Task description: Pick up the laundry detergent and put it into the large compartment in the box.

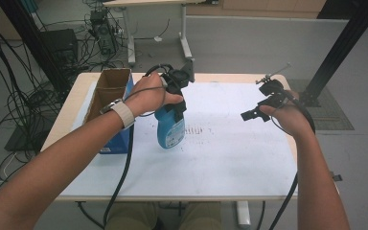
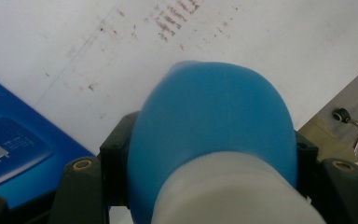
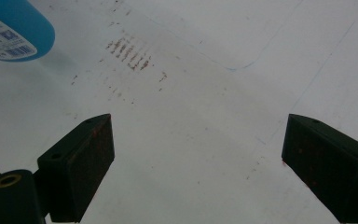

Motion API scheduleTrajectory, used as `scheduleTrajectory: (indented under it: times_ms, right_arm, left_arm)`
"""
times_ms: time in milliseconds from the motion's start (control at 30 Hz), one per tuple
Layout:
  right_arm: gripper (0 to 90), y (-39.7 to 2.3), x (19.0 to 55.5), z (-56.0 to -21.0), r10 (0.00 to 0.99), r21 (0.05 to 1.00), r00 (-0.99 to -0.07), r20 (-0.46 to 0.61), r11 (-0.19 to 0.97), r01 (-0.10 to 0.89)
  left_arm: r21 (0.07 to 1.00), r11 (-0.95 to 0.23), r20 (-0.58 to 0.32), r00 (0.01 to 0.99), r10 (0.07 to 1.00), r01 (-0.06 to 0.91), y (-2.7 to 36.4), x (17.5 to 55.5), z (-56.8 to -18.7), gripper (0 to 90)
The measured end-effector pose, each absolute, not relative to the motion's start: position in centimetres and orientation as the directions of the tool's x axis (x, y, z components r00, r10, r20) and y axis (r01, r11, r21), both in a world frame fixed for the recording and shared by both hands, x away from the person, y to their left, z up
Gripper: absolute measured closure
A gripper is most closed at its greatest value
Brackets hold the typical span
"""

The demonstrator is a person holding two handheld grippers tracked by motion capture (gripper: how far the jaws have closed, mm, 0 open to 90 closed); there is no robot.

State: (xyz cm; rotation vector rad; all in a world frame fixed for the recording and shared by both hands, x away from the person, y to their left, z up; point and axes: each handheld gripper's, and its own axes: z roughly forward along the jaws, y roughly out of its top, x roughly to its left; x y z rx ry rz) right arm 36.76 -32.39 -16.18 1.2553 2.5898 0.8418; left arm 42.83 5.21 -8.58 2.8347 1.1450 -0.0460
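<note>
- Left gripper [image 1: 178, 103] in the high view is clamped around the upper part of a blue bottle [image 1: 170, 129], which stands on the white table sheet [image 1: 220, 158]; just to its left is an open cardboard box [image 1: 109, 103] with blue sides. Right gripper [image 1: 261, 109] hovers well off to the right, holding nothing.
- Left gripper view: jaws pinch the blue bottle [image 2: 209, 140] on both sides. Bottle's base is hidden behind its own shoulder.
- Right gripper view: jaws spread wide, nothing between them. Bottle's label [image 3: 4, 39] is cut off top left, print too small to read.
</note>
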Motion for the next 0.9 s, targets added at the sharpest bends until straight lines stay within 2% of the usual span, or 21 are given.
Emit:
scheduleTrajectory:
  times_ms: [433, 633, 900]
  right_arm:
    - [9.0, -32.2, 36.7, -15.9, 0.756, 0.548, -0.645, 0.110, 0.495, 0.674]
    - [9.1, -31.7, 37.1, -15.9, 0.747, 0.551, -0.655, 0.112, 0.502, 0.666]
    - [9.0, -31.2, 37.3, -15.8, 0.740, 0.551, -0.664, 0.109, 0.511, 0.660]
  left_arm:
    - [0.069, -0.657, -0.060, 0.661, 0.748, 0.751, 6.7, 43.3, -4.4, 37.7]
    - [0.069, -0.643, -0.028, 0.646, 0.763, 0.763, 6.7, 42.9, -2.7, 37.6]
    - [0.078, -0.612, -0.045, 0.616, 0.787, 0.787, 7.9, 43.0, -0.9, 37.6]
